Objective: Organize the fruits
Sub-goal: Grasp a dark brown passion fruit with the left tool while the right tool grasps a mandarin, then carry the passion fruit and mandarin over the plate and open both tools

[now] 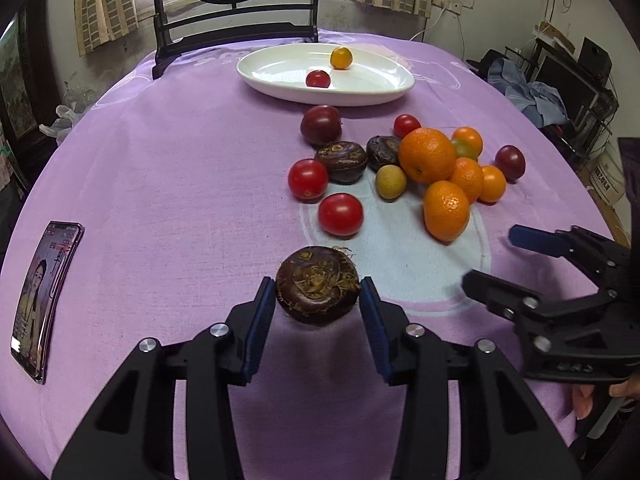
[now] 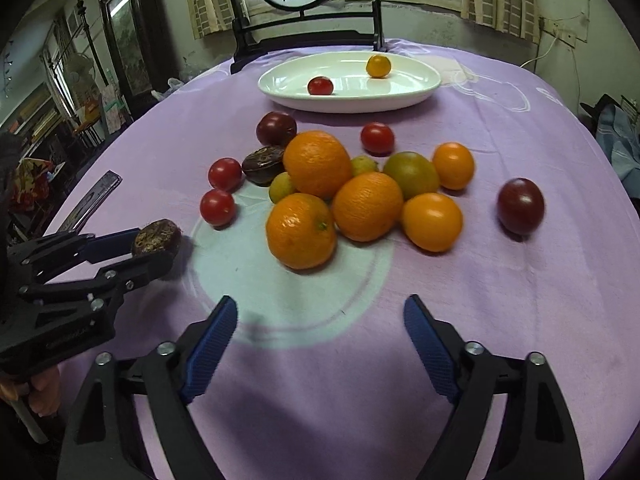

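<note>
The jaws of the left gripper are clenched on a dark brown water chestnut, one blue pad against each side of it, and the nut sits just above the purple cloth of the bench. In the right wrist view the same nut shows at the tip of that gripper, at the left edge of the pale circle printed on the cloth. The jaws of the right gripper stand released and wide apart with nothing between them, over bare cloth just short of the fruit pile; no earlier picture is given.

Beyond the held nut lies the pile. Nearest are two red tomatoes, then two more water chestnuts and a small green-yellow fruit. To their right a large orange rests against smaller oranges and yellow-orange tomatoes. A dark purple tomato sits at the far side of the pile, and another lies apart on the right.

Farther back stands a white oval plate holding one red tomato and one yellow-orange one, well apart from each other. A phone with a lit screen lies on the cloth at the left edge. Behind the plate stands a dark wooden stand with a round painted panel.
</note>
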A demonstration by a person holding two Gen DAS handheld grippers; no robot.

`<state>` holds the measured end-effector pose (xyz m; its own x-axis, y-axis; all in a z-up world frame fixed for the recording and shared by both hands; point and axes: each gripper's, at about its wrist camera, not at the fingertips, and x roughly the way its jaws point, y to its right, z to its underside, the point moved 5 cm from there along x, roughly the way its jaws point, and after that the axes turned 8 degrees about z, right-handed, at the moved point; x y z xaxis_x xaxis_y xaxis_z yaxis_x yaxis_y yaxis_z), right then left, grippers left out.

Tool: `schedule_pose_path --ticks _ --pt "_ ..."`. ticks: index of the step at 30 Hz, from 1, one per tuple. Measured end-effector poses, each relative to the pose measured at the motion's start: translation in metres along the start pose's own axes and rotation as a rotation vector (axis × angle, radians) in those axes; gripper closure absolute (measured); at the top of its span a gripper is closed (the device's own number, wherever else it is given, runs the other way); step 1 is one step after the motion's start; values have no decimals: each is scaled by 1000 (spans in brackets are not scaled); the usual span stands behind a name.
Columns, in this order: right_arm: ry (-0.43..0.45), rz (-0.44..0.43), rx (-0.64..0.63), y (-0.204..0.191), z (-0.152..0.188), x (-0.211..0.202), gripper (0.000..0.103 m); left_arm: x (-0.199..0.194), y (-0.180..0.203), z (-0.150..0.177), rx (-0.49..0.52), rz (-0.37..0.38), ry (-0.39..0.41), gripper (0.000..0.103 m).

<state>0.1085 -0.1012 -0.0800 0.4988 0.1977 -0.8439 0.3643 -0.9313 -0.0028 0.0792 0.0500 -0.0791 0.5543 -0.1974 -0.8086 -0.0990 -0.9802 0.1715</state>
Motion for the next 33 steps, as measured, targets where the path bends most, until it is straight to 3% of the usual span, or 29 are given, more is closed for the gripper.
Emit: schedule_pose_path --ticks 3,10,12,14,24,29,33 --pt "-39 0 1 -9 -11 15 35 0 -5 1 -15 4 -3 60" --pt "-52 60 16 -19 -30 30 40 2 -14 2 -38 5 -11 60" --pt "-40 99 13 -18 -31 31 58 3 -15 2 -40 8 -14 60" --pt "-40 65 31 -15 -30 29 64 3 -13 3 -37 11 -14 60" --pt "-4 -78 61 -1 -16 -4 65 4 -6 -4 -17 19 -24 60" --pt "93 -139 94 16 -35 -37 65 -4 6 -31 22 33 3 60" --pt "181 -116 93 30 -60 -54 65 -9 13 -65 39 47 33 60"
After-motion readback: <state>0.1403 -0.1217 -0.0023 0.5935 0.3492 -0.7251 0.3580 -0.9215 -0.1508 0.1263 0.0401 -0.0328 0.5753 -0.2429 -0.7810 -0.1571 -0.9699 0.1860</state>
